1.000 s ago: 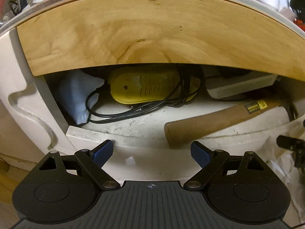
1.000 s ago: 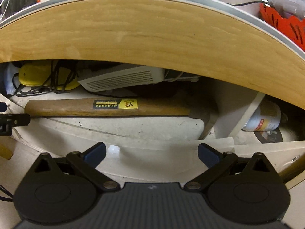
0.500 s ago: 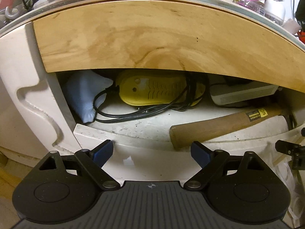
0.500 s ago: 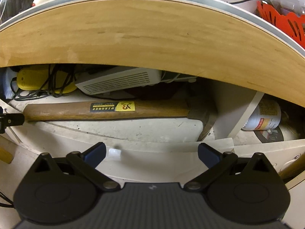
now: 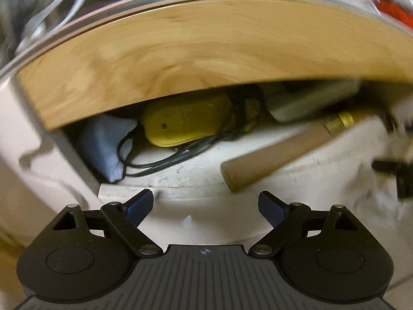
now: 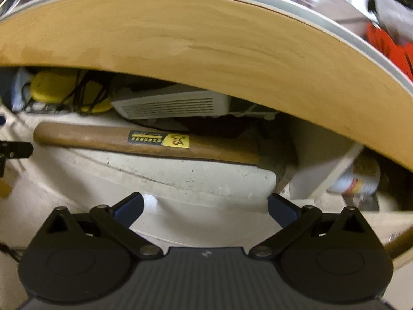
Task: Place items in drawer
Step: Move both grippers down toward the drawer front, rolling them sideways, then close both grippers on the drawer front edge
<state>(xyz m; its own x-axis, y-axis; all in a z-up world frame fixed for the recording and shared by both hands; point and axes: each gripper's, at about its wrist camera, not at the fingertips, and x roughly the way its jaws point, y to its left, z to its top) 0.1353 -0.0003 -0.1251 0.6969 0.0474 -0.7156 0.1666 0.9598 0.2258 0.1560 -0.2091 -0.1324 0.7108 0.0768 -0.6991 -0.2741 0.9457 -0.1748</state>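
The drawer [image 5: 180,180] stands open under the wooden edge of the bench [image 5: 196,59], and both grippers point down into it from the front.

The left gripper [image 5: 205,204] hovers just above the front wall of the drawer. Its jaws are wide apart and nothing is between them. The right gripper [image 6: 205,206] is in the same posture, its jaws also wide apart and empty.

Inside the drawer, a hammer [image 6: 144,142] lies on the floor of it, with the wooden handle toward the left and the head [image 6: 273,165] toward the right, near the right wall. A black and yellow label [image 6: 160,139] is on the handle. Behind the hammer there is a white box [image 6: 175,106] with vent slots. To the left of it lies a yellow device [image 5: 185,121], with a black cable [image 5: 160,162] wound around it and running over the floor. A blue pouch [image 5: 105,149] leans in the far left corner, touching the cable.

In the right view, a can [image 6: 358,178] lies in another compartment, to the right of the drawer wall. The left view is blurred at the right side.
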